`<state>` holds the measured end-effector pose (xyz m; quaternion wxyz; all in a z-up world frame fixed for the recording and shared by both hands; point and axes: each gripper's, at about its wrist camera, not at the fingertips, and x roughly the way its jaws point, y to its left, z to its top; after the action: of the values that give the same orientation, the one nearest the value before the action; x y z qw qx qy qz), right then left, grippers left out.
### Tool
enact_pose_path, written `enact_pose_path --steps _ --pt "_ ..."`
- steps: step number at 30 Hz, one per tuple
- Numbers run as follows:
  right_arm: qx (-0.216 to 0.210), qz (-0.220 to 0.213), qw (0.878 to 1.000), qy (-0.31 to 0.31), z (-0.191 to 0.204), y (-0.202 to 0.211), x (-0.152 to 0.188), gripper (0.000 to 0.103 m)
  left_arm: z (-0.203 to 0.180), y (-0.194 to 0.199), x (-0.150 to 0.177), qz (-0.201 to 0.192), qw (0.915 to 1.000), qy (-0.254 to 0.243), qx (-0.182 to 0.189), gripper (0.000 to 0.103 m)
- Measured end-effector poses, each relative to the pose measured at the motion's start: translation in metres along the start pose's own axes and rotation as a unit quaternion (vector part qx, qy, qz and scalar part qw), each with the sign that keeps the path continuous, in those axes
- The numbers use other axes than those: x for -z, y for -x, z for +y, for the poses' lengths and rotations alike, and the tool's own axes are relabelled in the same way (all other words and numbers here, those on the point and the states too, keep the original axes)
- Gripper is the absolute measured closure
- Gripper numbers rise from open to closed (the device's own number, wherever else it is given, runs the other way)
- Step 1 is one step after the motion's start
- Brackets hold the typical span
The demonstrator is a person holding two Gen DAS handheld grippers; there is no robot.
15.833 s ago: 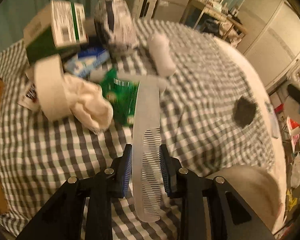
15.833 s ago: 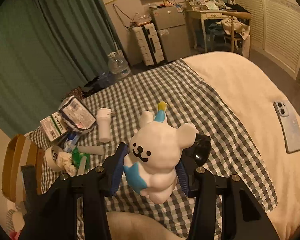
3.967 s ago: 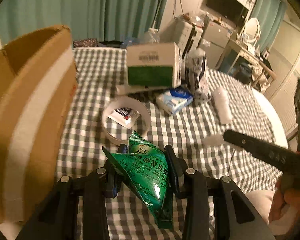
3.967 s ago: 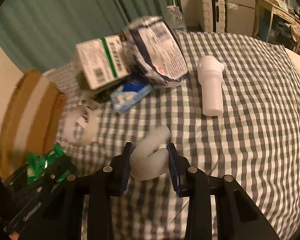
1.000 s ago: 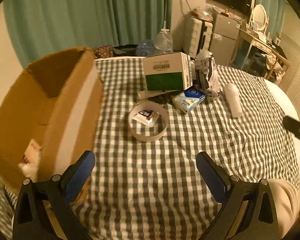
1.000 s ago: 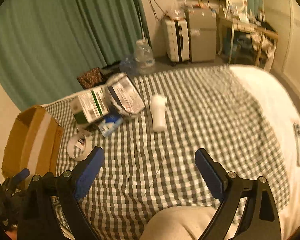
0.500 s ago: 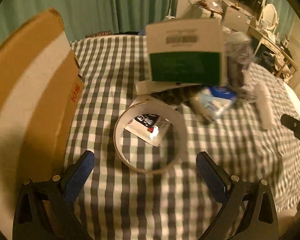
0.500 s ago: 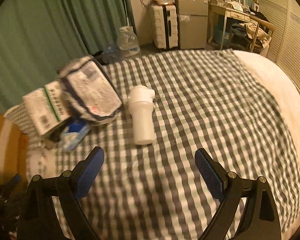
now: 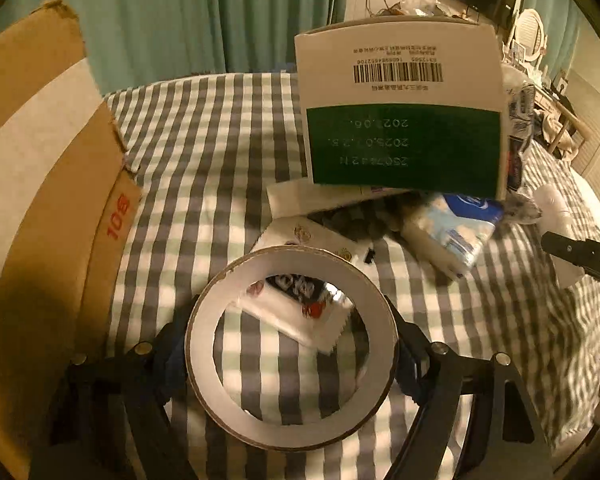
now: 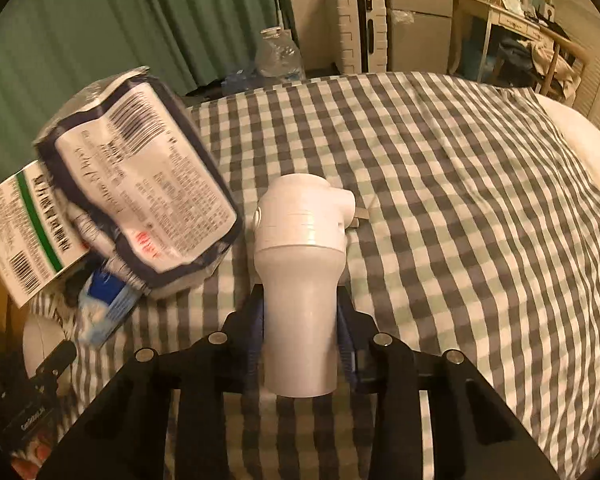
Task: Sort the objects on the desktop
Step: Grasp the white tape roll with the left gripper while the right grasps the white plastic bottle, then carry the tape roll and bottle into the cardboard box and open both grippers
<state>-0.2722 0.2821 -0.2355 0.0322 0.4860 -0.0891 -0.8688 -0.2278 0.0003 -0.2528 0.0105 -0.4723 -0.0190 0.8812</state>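
A checked bedspread (image 10: 460,200) carries tape roll (image 9: 292,344), bottle (image 10: 300,280), packets (image 10: 140,184).

Both grippers down, closing on items
L gripper (image 9: 292,354) now round white tape roll (image 9: 292,432); R gripper (image 10: 300,332) round white plastic bottle (image 10: 300,280).

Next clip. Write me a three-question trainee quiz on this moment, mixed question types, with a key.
1. True or false: the wide white roll of tape lies between the fingers of the left gripper.
2. What lies between the closing jaws of the right gripper? A) blue tissue pack B) white plastic bottle C) green-and-white carton
3. Fill in: the small printed sachet shows through the tape roll's ____.

Key: 1 true; 2 B, the white plastic bottle; 3 hole.
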Motion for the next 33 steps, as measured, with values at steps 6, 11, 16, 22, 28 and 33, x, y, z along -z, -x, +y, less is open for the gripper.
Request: enact_pose_path --steps 6,11,16,22,28,33 --pt "-0.036 -0.039 0.998 -0.017 0.012 0.063 0.017 0.071 -0.004 0.080 0.003 -0.055 0.9976 0.005 0.041 0.020" --pt "-0.076 -0.074 0.994 -0.019 0.034 0.133 0.028 0.071 -0.012 0.156 -0.010 -0.108 0.9926 -0.012 0.053 0.020" --pt "-0.084 -0.107 0.991 0.018 0.069 0.199 0.046 0.071 -0.009 0.229 -0.016 -0.145 0.9881 -0.008 0.051 0.020" --pt "-0.098 -0.132 0.984 0.074 0.117 0.262 0.066 0.071 0.021 0.282 -0.004 -0.175 0.9839 0.015 0.032 0.020" --pt "-0.147 -0.129 0.974 0.111 0.176 0.292 0.088 0.071 0.088 0.296 0.007 -0.151 0.9870 0.056 0.007 0.020" --pt "-0.192 -0.097 0.964 0.156 0.237 0.276 0.100 0.071 0.144 0.296 0.020 -0.140 0.9874 0.074 0.007 0.020"
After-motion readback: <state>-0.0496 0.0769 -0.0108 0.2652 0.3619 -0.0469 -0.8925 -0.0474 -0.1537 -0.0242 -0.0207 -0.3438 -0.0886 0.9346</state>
